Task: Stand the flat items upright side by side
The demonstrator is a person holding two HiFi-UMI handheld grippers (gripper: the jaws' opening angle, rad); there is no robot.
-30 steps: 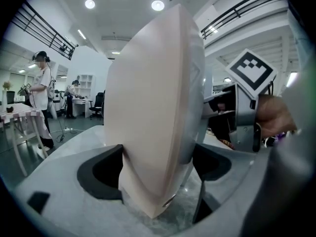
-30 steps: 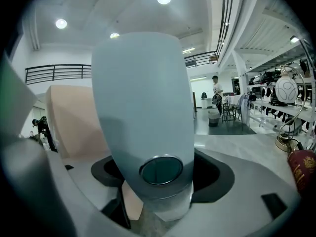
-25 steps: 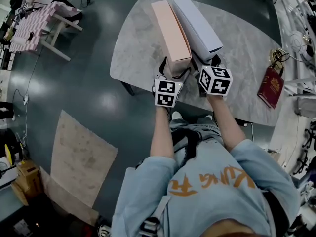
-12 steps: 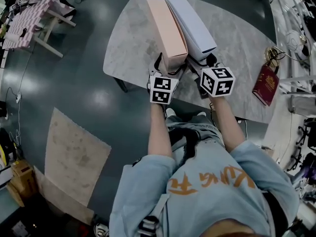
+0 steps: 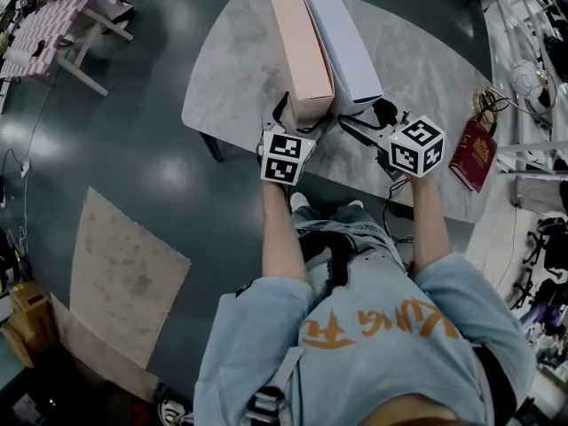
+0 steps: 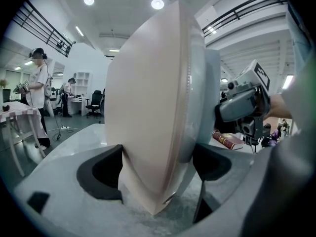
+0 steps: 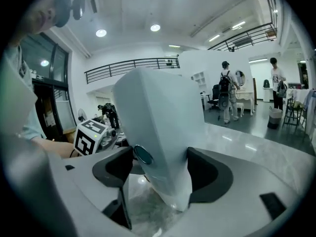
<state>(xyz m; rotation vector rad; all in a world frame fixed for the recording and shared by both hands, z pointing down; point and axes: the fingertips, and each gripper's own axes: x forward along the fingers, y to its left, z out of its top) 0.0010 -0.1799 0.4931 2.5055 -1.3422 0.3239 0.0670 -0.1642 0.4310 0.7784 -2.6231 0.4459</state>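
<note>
Two flat boxes stand upright on their long edges, side by side and touching, on the marble table. The pink box is on the left and the pale blue box on the right. My left gripper is shut on the near end of the pink box, one pad against each side. My right gripper comes in at a slant from the right. It is shut on the near corner of the pale blue box. Its jaws have just closed a little further.
A dark red book lies near the table's right edge, with cables behind it. A pink-checked side table stands at the far left and a cardboard sheet lies on the floor. People stand in the background of both gripper views.
My right gripper has swung out to the right and turned, so its jaws now point leftward at the pale blue box. The left gripper and both boxes have stayed put.
</note>
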